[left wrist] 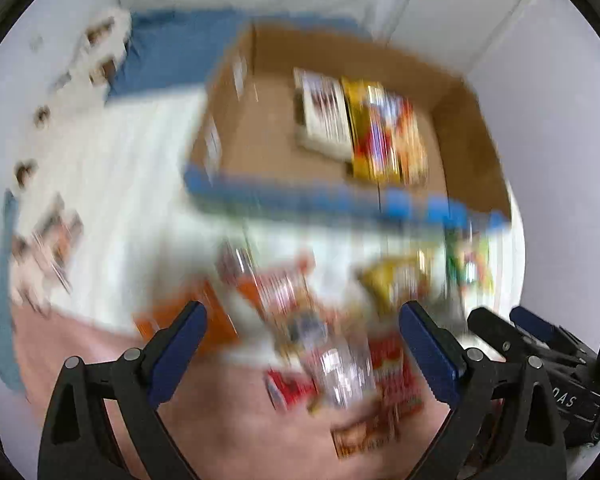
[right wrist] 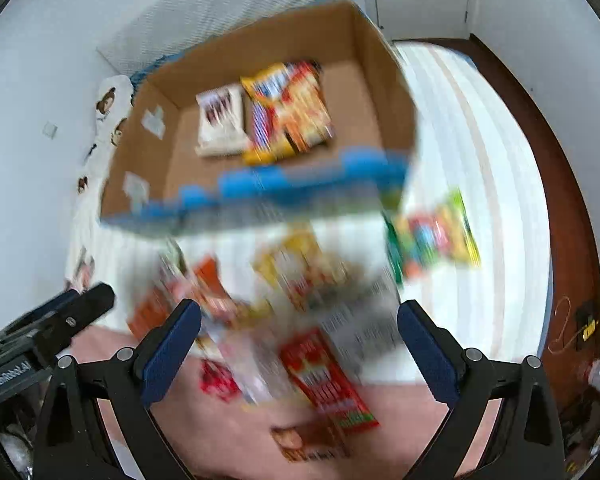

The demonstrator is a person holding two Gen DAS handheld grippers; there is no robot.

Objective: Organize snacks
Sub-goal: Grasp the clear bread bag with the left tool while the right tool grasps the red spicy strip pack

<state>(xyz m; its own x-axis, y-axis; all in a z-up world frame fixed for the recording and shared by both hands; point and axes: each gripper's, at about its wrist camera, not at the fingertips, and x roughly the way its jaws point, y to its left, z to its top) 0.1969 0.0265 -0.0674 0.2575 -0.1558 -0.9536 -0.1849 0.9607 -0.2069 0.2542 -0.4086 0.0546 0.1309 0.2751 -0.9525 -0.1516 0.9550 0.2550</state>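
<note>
Both views are heavily motion-blurred. The left tool and the right tool each hang with fingers spread wide and nothing between them, at the lower centre of their frames. Below them, in the lower half of each frame, loose snack packets lie scattered on the bed; the blur prevents a firm count, roughly seven. One red packet runs diagonally from upper left to lower right. Farther off, in the upper centre, an open cardboard box holds two packets side by side: a white one and a yellow-orange one, long axes pointing away.
</note>
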